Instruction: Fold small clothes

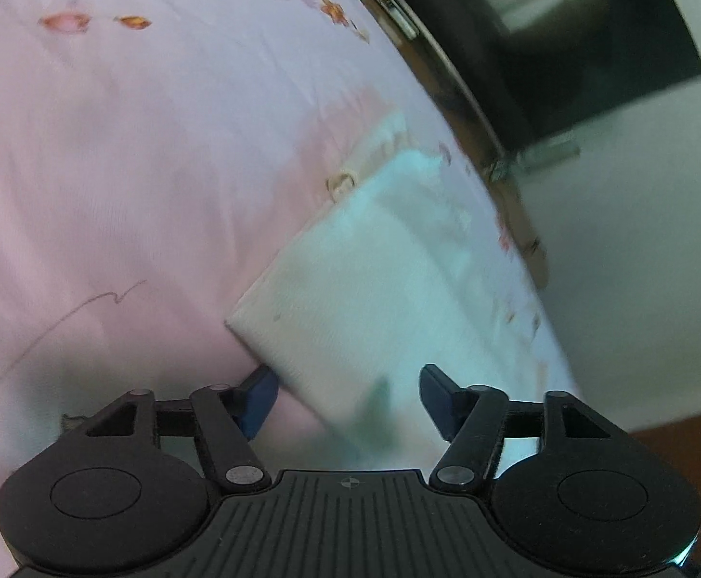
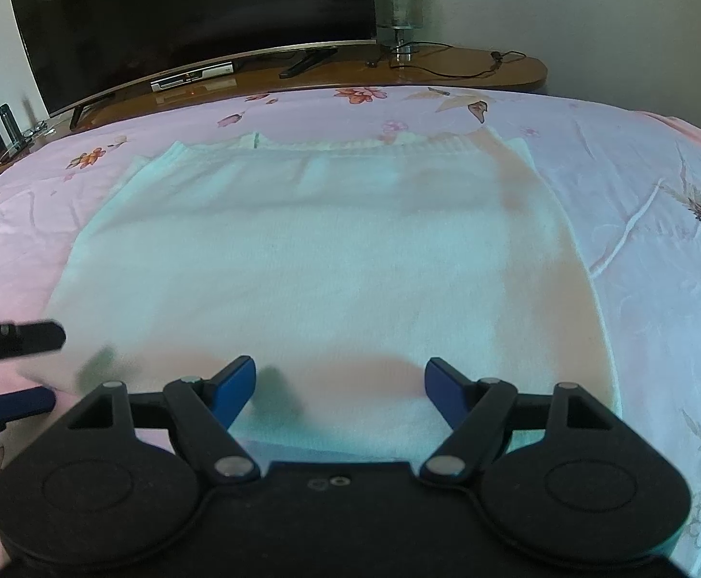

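Observation:
A pale mint-white knit garment (image 2: pixel 321 260) lies flat on the pink floral bedsheet (image 2: pixel 649 221), its ribbed hem at the far side. In the left wrist view the garment (image 1: pixel 379 298) shows at an angle, its near corner between my fingers. My left gripper (image 1: pixel 348 397) is open, its blue-padded fingers on either side of the garment's near left corner. It also shows at the left edge of the right wrist view (image 2: pixel 28 366). My right gripper (image 2: pixel 341 390) is open just over the garment's near edge, holding nothing.
A wooden TV bench (image 2: pixel 341 72) runs along the far side of the bed with a large dark TV (image 2: pixel 191 14), a set-top box (image 2: pixel 191 77), a glass lamp (image 2: pixel 398 5) and cables. Bedsheet (image 1: pixel 124 168) spreads left of the garment.

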`<control>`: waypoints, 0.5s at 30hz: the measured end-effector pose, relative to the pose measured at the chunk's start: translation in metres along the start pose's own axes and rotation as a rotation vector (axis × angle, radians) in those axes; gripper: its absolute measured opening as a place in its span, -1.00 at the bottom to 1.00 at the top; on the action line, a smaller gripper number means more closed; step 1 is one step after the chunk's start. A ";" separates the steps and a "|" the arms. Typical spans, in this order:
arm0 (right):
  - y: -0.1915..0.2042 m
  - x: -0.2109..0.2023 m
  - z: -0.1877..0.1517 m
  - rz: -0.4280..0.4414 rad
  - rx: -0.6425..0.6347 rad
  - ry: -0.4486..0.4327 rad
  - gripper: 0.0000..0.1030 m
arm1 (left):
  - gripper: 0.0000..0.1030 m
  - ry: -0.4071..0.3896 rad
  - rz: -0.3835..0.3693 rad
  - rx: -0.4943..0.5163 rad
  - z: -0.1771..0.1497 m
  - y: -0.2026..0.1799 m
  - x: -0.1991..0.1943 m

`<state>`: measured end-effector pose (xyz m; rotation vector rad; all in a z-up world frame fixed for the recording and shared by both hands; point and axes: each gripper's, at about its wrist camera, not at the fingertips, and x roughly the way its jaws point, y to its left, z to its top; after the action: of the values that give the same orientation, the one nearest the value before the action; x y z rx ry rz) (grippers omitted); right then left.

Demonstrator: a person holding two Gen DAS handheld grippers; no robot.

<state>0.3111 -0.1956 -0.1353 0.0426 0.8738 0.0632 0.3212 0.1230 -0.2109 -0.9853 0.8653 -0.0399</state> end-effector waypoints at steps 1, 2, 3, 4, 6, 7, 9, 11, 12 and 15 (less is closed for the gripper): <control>0.000 0.001 0.000 0.001 0.000 0.000 0.49 | 0.59 -0.008 -0.027 -0.020 -0.001 0.001 0.002; 0.001 0.001 0.000 0.003 0.001 0.000 0.49 | 0.74 -0.018 -0.048 -0.036 -0.002 0.001 0.004; 0.001 0.002 0.000 0.005 0.001 0.000 0.49 | 0.81 -0.033 -0.061 -0.041 -0.003 -0.001 0.007; 0.002 0.003 0.000 0.008 0.000 0.000 0.49 | 0.88 -0.046 -0.068 -0.038 -0.004 -0.003 0.009; 0.003 0.005 0.001 0.011 -0.005 -0.002 0.49 | 0.89 -0.085 -0.072 -0.019 -0.007 -0.008 0.015; 0.004 0.006 0.002 0.012 -0.007 -0.003 0.49 | 0.89 -0.102 -0.076 -0.016 -0.007 -0.010 0.017; 0.005 0.008 0.003 0.016 -0.007 -0.009 0.49 | 0.89 -0.134 -0.082 -0.024 -0.009 -0.012 0.022; 0.006 0.011 0.005 0.021 -0.013 -0.017 0.49 | 0.88 -0.152 -0.087 -0.038 -0.008 -0.014 0.025; 0.007 0.012 0.007 0.022 -0.018 -0.021 0.49 | 0.83 -0.157 -0.097 -0.051 -0.007 -0.014 0.028; 0.007 0.018 0.013 0.027 -0.020 -0.026 0.49 | -0.04 -0.093 -0.143 -0.118 -0.007 -0.008 0.043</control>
<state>0.3322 -0.1871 -0.1403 0.0361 0.8461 0.0969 0.3486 0.0966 -0.2330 -1.1500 0.7174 -0.0648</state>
